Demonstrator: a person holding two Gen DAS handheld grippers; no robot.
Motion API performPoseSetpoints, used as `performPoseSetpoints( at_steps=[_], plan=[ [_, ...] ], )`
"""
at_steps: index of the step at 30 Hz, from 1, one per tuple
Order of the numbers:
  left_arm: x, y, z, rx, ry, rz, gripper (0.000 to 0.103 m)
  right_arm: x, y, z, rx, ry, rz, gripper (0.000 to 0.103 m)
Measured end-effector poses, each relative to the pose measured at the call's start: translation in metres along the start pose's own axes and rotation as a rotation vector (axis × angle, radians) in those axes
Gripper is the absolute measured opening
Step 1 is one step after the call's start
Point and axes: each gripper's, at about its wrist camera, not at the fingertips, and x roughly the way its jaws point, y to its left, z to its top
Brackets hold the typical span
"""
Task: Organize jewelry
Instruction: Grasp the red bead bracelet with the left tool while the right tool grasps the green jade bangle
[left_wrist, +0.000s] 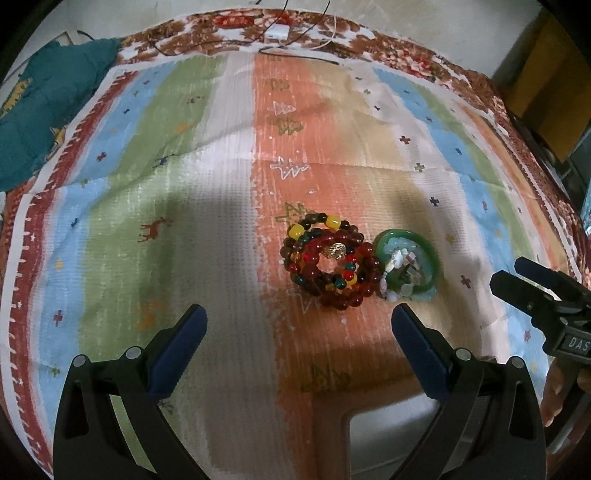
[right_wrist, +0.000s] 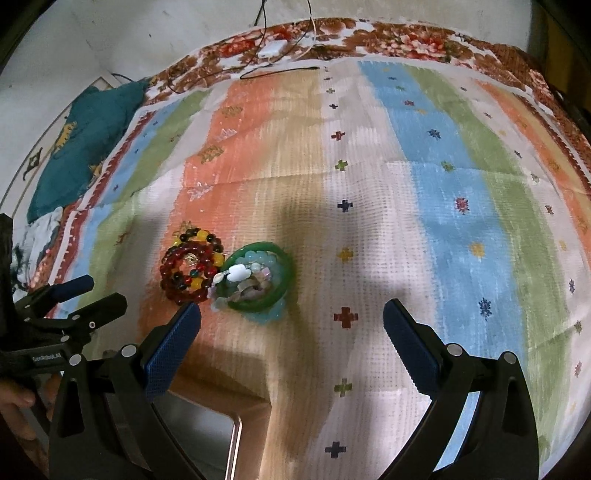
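Both the left gripper (left_wrist: 298, 314) and right gripper (right_wrist: 291, 308) gape wide, empty; only the right view shows the tray's (right_wrist: 236, 439) metal rim.

Left wrist view looking down and forward over striped cloth (left_wrist: 207, 155), sitting close above it, bracelet pile (left_wrist: 328, 262) lying just ahead, right of centre. Right wrist view facing same way from further right, pile (right_wrist: 192, 269) appearing left of centre. Both sharing pile, cloth, far floral border (left_wrist: 391, 51). Each catching other gripper at frame edge. Height perhaps similar; fisheye distorting.
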Motion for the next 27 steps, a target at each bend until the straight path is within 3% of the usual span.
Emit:
performPoseSetpoints(
  at_steps=[4, 10, 16, 19, 27],
  plan=[
    [0.010, 0.002, 0.005, -0.011, 0.028, -0.019, 0.096, 0.010, -0.001, 0.005, 0.015, 0.023, 0.017, 0.099],
    [0.026, 0.003, 0.010, -0.020, 0.079, -0.031, 0.084, 0.022, 0.000, 0.012, 0.022, 0.050, 0.042, 0.099],
    [0.039, 0.007, 0.014, -0.040, 0.118, -0.043, 0.076, 0.033, 0.009, 0.017, 0.026, 0.086, 0.099, 0.091],
    [0.045, 0.010, 0.017, -0.058, 0.132, -0.063, 0.070, 0.040, 0.010, 0.018, 0.033, 0.105, 0.113, 0.079],
    [0.052, 0.006, 0.022, -0.058, 0.148, -0.093, 0.054, 0.060, 0.001, 0.023, 0.078, 0.144, 0.109, 0.062]
  ],
)
